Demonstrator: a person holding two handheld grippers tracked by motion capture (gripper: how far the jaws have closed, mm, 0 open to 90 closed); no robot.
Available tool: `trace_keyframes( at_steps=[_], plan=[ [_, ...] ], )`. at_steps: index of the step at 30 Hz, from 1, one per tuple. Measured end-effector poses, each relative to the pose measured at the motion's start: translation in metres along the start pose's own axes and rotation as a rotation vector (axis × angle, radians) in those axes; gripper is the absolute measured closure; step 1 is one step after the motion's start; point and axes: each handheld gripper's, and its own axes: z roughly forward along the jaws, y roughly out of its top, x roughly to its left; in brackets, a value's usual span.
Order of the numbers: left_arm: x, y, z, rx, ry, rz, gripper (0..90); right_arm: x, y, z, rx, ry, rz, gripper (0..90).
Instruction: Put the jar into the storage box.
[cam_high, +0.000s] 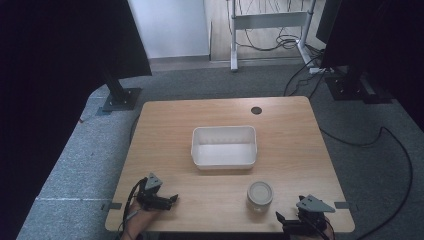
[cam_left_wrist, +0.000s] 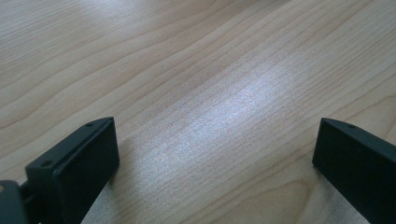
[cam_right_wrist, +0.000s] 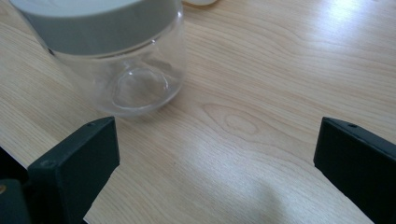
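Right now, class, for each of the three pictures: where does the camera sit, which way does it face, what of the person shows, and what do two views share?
High view: above the near edge, facing forward and down on the light wooden table, white rectangular plastic tub, left claw and right claw.
Left gripper view: on the left claw, low over bare wood, jaws wide apart.
Right gripper view: on the right claw, facing the clear grey-lidded jar.
Shared: high and right gripper views both show the jar.

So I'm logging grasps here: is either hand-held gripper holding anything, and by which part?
Nothing is held. The left hand-held gripper is open over bare table; the right hand-held gripper is open, with the lidded jar just ahead, untouched.
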Motion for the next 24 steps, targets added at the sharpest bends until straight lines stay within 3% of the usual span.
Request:
trace_keyframes(
  at_steps=[24],
  plan=[
    [0.0,0.0,0.0,0.0,0.0,0.0,0.1,0.014,0.012,0.011,-0.03,0.064,-0.028,0.0]
  ],
)
